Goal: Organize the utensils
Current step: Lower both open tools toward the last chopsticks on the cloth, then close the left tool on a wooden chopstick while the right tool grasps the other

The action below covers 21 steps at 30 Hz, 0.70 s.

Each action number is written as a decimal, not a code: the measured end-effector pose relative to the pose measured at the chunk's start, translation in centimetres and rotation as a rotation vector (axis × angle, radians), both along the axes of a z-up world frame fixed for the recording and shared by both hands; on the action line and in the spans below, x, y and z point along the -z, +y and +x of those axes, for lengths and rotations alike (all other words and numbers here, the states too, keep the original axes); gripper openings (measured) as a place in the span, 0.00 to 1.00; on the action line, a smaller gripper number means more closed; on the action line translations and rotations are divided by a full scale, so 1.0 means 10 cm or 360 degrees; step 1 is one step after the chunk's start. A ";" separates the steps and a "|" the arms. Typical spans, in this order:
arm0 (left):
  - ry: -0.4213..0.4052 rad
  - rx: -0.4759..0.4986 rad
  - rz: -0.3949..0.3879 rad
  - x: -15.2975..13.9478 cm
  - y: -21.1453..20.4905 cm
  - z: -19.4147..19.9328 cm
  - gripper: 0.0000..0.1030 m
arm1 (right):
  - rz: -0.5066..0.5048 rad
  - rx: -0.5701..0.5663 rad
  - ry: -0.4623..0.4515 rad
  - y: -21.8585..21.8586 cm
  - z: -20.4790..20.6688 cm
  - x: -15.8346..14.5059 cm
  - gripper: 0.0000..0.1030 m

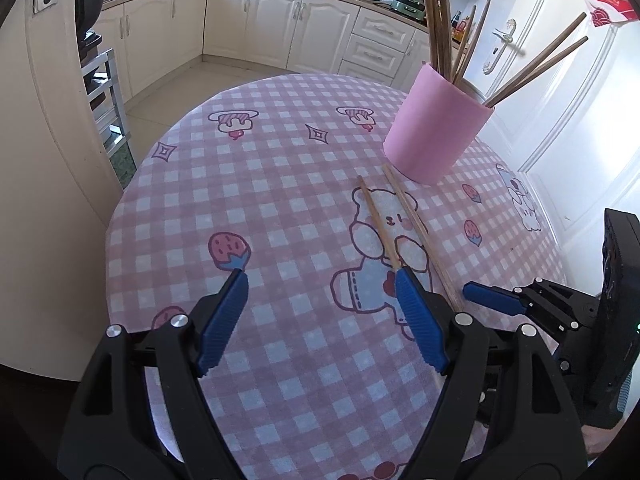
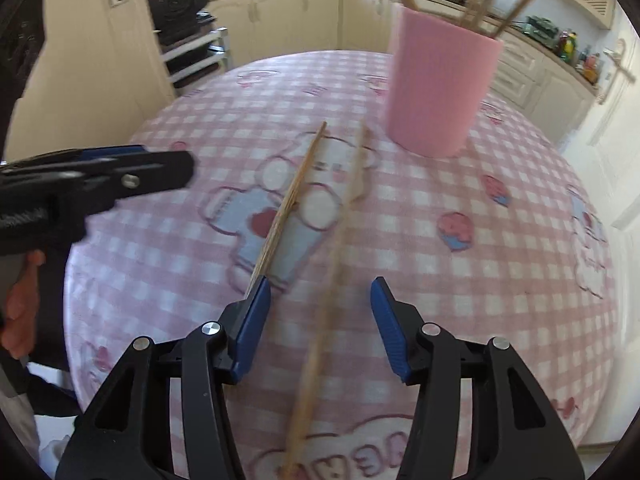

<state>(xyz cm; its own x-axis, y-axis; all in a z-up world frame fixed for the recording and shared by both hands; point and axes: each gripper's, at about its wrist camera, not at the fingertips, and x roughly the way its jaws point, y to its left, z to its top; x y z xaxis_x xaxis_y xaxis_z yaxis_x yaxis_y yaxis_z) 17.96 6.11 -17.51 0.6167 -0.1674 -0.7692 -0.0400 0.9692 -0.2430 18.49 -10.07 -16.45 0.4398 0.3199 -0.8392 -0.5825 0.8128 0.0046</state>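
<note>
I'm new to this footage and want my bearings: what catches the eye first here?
A pink cup bristling with chopsticks stands at the far side of the pink checked tablecloth. In front of it two loose chopsticks lie side by side, the open right gripper straddling one.

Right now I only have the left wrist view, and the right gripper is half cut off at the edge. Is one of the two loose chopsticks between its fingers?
Observer: Yes. In the right wrist view the right gripper straddles the chopstick nearer the holder, which runs between its fingers.
Operator: Clamped on it?
Observer: No. The jaws stand open, with a gap on either side of that stick.
Operator: And the second one?
Observer: The other chopstick lies outside the jaws. Its near end disappears behind the tip of the finger on the picture's left.
</note>
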 end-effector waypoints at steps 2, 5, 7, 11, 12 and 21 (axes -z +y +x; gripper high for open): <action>0.0018 -0.0003 0.0001 0.02 0.00 0.01 0.73 | -0.0016 0.0030 -0.0026 0.01 0.03 0.00 0.45; 0.0053 0.0002 -0.0039 0.07 0.02 0.05 0.73 | -0.0008 0.0062 -0.0003 -0.05 0.09 0.02 0.44; 0.0068 0.0000 -0.0046 0.09 0.01 0.07 0.73 | 0.0006 0.0077 0.0008 -0.12 0.13 0.01 0.44; 0.0114 0.0020 -0.0058 0.15 -0.08 0.20 0.73 | 0.0064 0.0123 0.0038 -0.25 0.25 -0.01 0.44; 0.0117 0.0025 -0.0072 0.16 -0.11 0.24 0.73 | 0.0081 0.0128 0.0051 -0.27 0.27 -0.01 0.44; 0.0200 0.0085 0.0090 0.22 -0.35 0.62 0.53 | 0.0131 0.0178 0.0116 -0.38 0.49 -0.05 0.42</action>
<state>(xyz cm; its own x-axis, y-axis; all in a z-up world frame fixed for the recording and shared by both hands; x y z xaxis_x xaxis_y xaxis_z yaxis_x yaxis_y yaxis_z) 24.14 2.62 -19.71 0.5064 -0.1518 -0.8488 -0.0144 0.9828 -0.1843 23.44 -13.87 -15.99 0.4157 0.3413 -0.8430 -0.4840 0.8678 0.1126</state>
